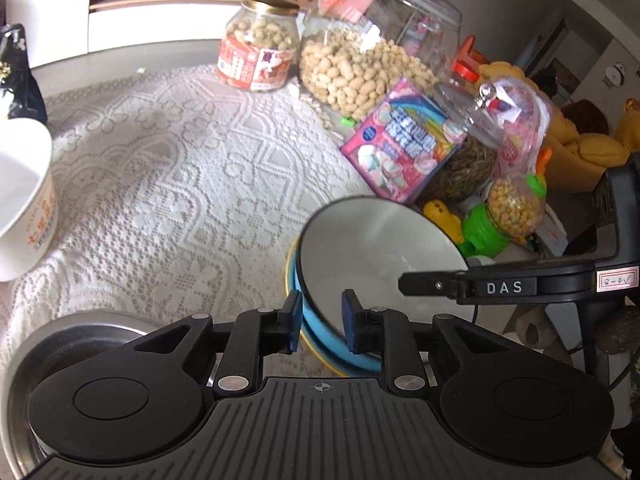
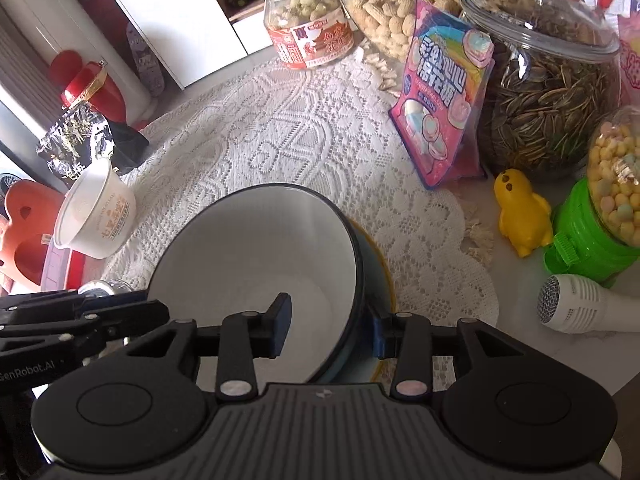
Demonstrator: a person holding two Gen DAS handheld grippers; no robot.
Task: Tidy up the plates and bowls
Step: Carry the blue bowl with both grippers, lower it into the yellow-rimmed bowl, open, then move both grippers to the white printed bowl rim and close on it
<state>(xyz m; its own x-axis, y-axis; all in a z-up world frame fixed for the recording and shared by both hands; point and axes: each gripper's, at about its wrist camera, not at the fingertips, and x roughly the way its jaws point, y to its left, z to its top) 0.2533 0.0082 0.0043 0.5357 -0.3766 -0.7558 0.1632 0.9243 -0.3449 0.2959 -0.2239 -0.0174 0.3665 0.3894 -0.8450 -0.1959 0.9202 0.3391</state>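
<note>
A white bowl [image 2: 256, 264] with a dark rim leans tilted inside a blue bowl [image 2: 374, 276] with a yellow edge, on the lace cloth. In the left wrist view the white bowl [image 1: 372, 248] and the blue bowl [image 1: 320, 332] pass between the pads of my left gripper [image 1: 322, 320]. One pad is outside the blue wall, the other inside the white bowl, and they are closed on both rims. My right gripper [image 2: 330, 332] straddles the white bowl's right wall, one finger inside, one outside. A gap shows at the inner pad, so it stands open.
A steel dish [image 1: 60, 344] lies at the near left and a white paper cup [image 2: 96, 216] stands further left. Peanut jars [image 2: 308, 20], a pink sweets bag [image 2: 444, 104], a seed jar [image 2: 548, 92], a yellow duck [image 2: 520, 216], a green dispenser [image 2: 588, 240] and a white microphone [image 2: 576, 308] crowd the right.
</note>
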